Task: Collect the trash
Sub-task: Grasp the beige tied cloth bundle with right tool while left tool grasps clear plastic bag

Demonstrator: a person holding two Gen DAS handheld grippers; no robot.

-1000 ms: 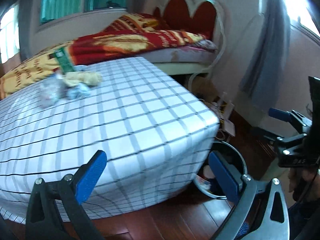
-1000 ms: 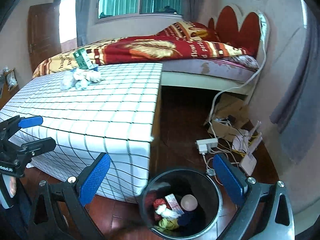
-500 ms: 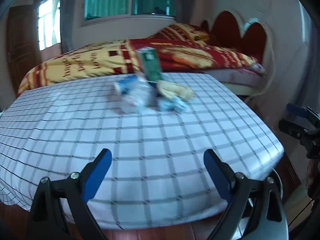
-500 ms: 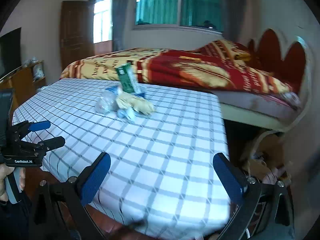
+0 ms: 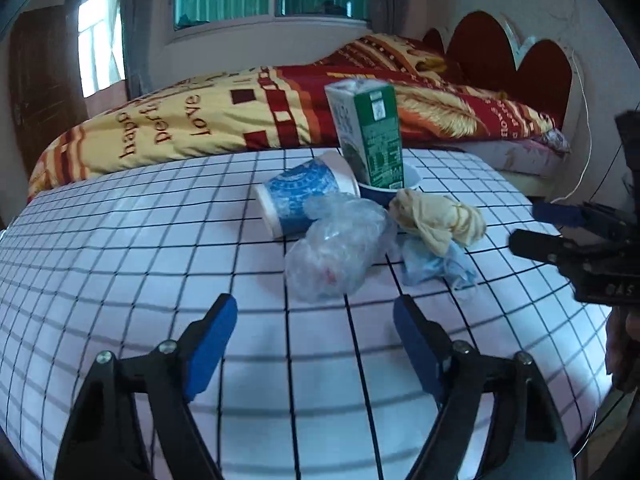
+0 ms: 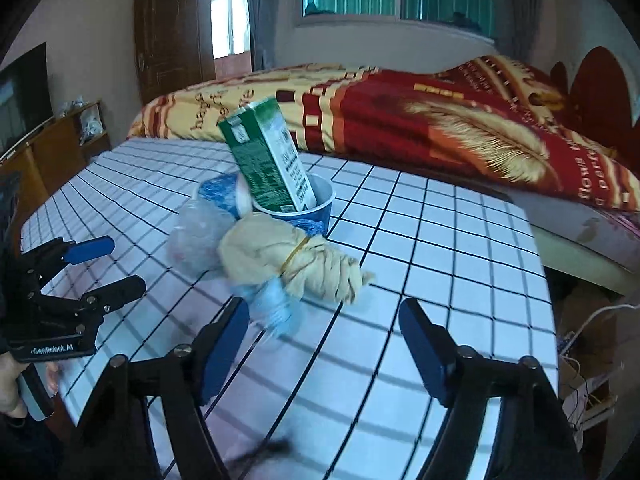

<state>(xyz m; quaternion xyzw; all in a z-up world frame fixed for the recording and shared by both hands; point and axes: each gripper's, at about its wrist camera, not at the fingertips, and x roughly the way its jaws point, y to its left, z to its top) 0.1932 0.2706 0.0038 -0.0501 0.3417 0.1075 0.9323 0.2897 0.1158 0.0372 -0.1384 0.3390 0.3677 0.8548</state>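
- You are holding the left gripper (image 5: 314, 334) low over the checked tablecloth (image 5: 120, 264), its blue pads spread wide with nothing between them, and it is pointing straight at the clear plastic bag (image 5: 336, 246).
- That bag is sitting nearest your left pads, just ahead of them and not touching, so in my judgement it is the natural first pick.
- You are keeping the right gripper (image 6: 324, 338) spread wide and empty too, and it is facing the heap from the other side; the blue crumpled wrapper (image 6: 272, 302) is lying just in front of its left pad.
- The trash is lying in one tight heap on the table:
  - a blue paper cup (image 5: 300, 196) is lying on its side, touching the bag;
  - a green carton (image 5: 370, 136) is leaning inside an upright blue cup (image 6: 308, 210);
  - a tan cloth bundle (image 6: 288, 254), tied with a rubber band, is resting against that cup and over the wrapper.
- Because everything is touching, pulling one piece is likely to drag its neighbours, and the leaning carton could tip its cup.
- I am judging that you are lining up one gripper per side so that each can take a separate piece.
- No bin is showing in either view, so each piece would need carrying off the table.
- The bed (image 6: 440, 120) is standing just behind the table.
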